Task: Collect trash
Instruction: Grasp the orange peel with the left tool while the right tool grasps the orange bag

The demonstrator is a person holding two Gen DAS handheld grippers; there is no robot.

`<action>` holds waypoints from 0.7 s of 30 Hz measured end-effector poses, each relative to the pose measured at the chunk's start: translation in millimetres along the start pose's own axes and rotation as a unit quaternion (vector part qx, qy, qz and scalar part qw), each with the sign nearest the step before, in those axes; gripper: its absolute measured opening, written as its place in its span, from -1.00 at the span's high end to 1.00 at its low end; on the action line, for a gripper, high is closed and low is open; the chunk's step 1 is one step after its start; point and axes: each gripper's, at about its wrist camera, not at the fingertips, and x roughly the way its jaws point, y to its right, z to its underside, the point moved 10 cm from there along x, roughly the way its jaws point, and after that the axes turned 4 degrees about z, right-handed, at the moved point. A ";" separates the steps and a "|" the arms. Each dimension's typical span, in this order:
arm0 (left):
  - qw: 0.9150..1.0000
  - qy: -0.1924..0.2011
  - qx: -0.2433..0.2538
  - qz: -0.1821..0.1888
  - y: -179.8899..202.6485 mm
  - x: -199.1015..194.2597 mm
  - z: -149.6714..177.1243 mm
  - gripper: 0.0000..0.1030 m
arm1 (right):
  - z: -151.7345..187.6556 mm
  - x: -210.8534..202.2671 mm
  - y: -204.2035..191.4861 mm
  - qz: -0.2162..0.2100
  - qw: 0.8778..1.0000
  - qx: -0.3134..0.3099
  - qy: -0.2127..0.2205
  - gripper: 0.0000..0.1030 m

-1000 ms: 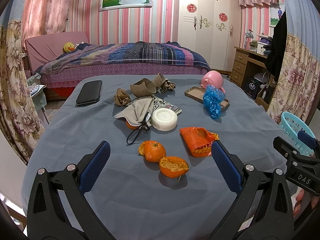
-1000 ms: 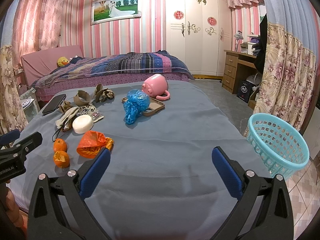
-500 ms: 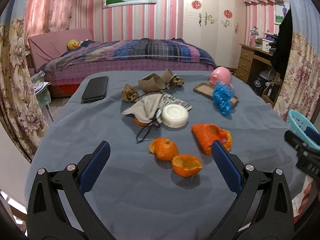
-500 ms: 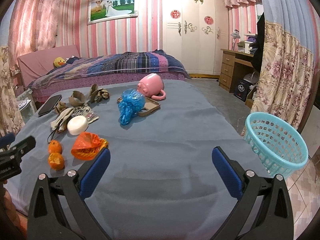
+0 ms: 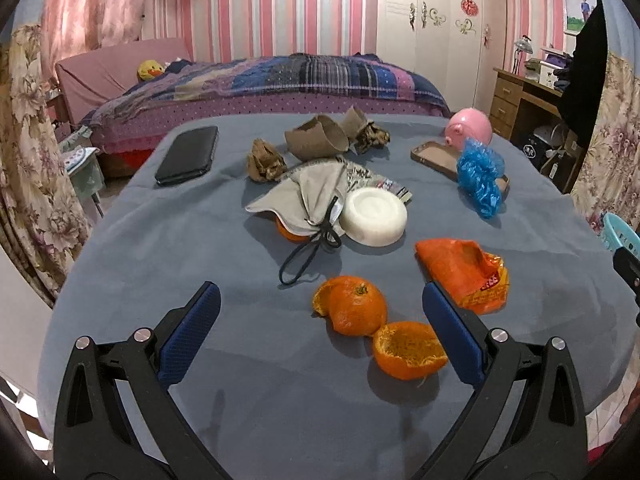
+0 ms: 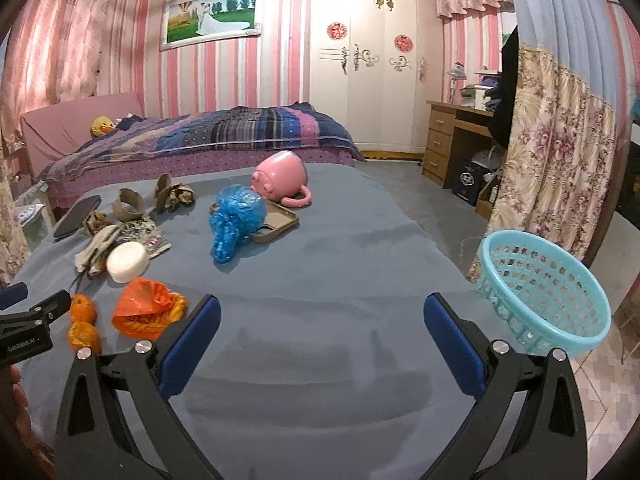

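Left tongs gape apart above two orange peels near the table's front edge; right tongs (also apart) hold nothing.

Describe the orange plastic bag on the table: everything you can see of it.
The orange plastic bag is a crumpled, thin, glossy wrapper with red-and-yellow print at its near edge. It lies flat and partly open, apparently empty, on the blue-grey tablecloth, right of the two orange peels and in front of the white bowl. Nothing visibly touches it; the left gripper's right finger overlaps it in view. It also shows in the right wrist view.
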 end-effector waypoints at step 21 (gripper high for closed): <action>0.998 -0.006 -0.029 0.059 -3.9 -4.7 -3.2 0.47 | 8.7 6.3 -60.6 -0.072 0.995 -0.057 -0.035 -0.93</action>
